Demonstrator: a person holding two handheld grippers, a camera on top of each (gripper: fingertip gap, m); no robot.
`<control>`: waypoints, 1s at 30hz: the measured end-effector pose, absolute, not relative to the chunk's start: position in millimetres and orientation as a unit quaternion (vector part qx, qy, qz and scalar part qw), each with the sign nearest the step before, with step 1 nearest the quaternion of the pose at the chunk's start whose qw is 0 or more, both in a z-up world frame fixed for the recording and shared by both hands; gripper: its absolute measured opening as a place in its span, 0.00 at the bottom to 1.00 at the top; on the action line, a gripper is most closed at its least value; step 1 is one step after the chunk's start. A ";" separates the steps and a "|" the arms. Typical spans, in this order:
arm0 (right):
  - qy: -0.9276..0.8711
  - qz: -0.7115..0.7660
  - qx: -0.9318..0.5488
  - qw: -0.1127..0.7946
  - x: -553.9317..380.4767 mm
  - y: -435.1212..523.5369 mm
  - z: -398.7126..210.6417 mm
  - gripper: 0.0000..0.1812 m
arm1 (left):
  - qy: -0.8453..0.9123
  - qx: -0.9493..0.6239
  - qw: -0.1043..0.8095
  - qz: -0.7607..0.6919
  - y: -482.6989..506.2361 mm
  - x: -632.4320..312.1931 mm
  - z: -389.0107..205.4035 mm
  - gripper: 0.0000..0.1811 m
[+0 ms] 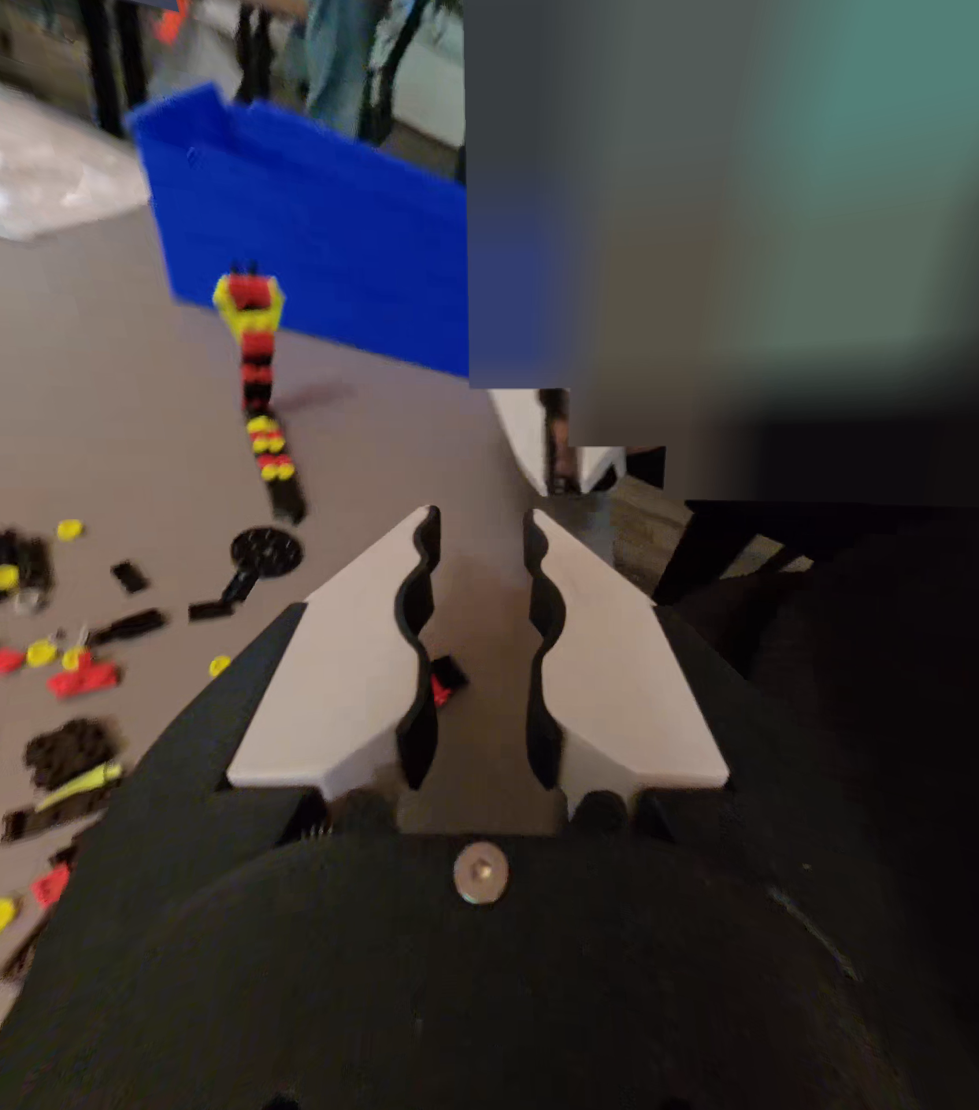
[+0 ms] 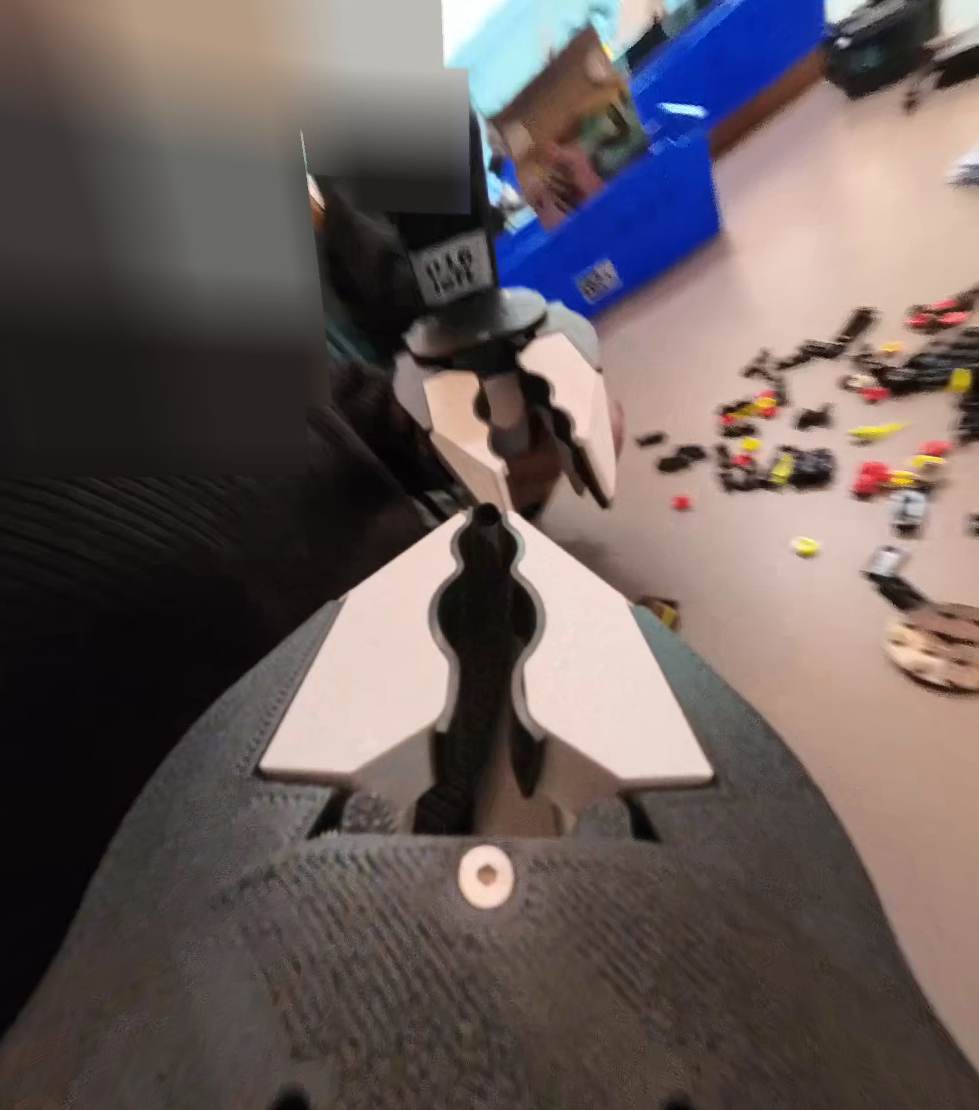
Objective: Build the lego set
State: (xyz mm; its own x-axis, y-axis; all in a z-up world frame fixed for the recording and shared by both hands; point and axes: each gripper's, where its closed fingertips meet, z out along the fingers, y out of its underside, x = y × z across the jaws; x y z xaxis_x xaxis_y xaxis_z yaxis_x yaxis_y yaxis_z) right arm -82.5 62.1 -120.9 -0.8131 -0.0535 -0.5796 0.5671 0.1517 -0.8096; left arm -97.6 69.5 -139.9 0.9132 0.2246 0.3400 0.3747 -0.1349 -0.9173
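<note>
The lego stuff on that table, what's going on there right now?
A person is mid-build with two handheld tools. The right tool is shut on a thin black rod; the left tool is open and empty. A red, yellow and black assembly lies by the blue bin, with loose pieces scattered.

My left gripper [image 1: 481, 516] is a black textured shell with two pale wedge fingers [image 1: 337, 679], each lined with a wavy black pad, and one silver screw [image 1: 480, 872] at the near centre. My right gripper [image 2: 487, 518] matches it — same wedges, same screw [image 2: 486, 876]. I wear a dark ribbed sleeve [image 2: 133, 540].
</note>
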 end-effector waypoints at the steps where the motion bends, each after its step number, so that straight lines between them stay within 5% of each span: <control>1: 0.688 -0.644 0.183 0.281 -82.0 63.1 -112.5 0.03 | -0.175 -0.748 0.638 -0.052 70.7 -91.5 -133.8 0.13; 15: 0.574 -0.609 0.264 0.480 -78.2 67.6 -116.7 0.02 | -0.111 -0.743 0.660 -0.002 77.5 -73.7 -121.4 0.03; 25: 0.585 -0.592 0.285 0.476 -79.0 65.6 -128.0 0.02 | -0.107 -0.751 0.651 0.004 78.7 -73.0 -126.0 0.00; 30: 0.576 -0.653 0.283 0.403 -99.7 72.7 -112.3 0.00 | -0.217 -0.716 0.659 -0.079 75.1 -92.3 -124.8 0.00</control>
